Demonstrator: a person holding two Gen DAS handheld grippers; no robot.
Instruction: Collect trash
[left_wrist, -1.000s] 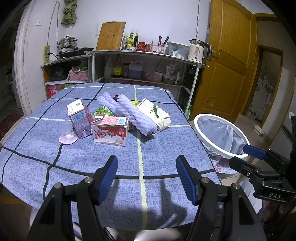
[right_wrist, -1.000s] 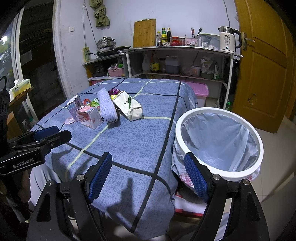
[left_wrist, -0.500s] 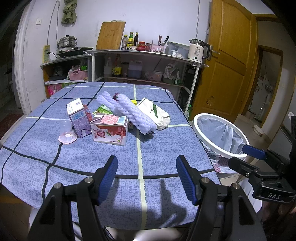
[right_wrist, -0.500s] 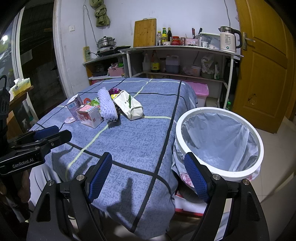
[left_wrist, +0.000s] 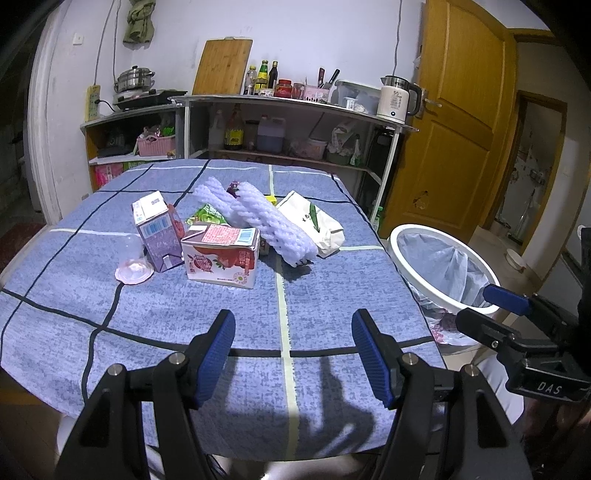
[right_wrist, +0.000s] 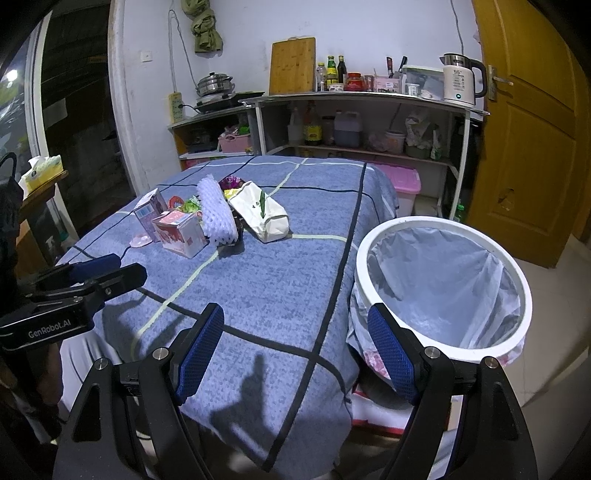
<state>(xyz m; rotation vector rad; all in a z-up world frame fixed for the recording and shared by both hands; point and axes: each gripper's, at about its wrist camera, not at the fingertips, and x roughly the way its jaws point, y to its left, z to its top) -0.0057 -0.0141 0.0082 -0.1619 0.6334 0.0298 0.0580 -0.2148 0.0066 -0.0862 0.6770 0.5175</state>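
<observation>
Your table (left_wrist: 332, 295) wears a blue cloth crossed by dark and pale lines. Everything on it sits in one cluster toward the far half, with the near edge bare. Nearest the left edge you have a clear plastic cup (left_wrist: 133, 262) lying on the cloth, just beside a purple carton (left_wrist: 159, 232) standing tilted. A pink strawberry carton (left_wrist: 221, 254) lies on its side in front. Two white foam nets (left_wrist: 266, 221) stretch back toward the far edge, a green wrapper (left_wrist: 207, 216) tucked behind the cartons. A white paper bag (left_wrist: 314, 223) lies closest to the right edge.
</observation>
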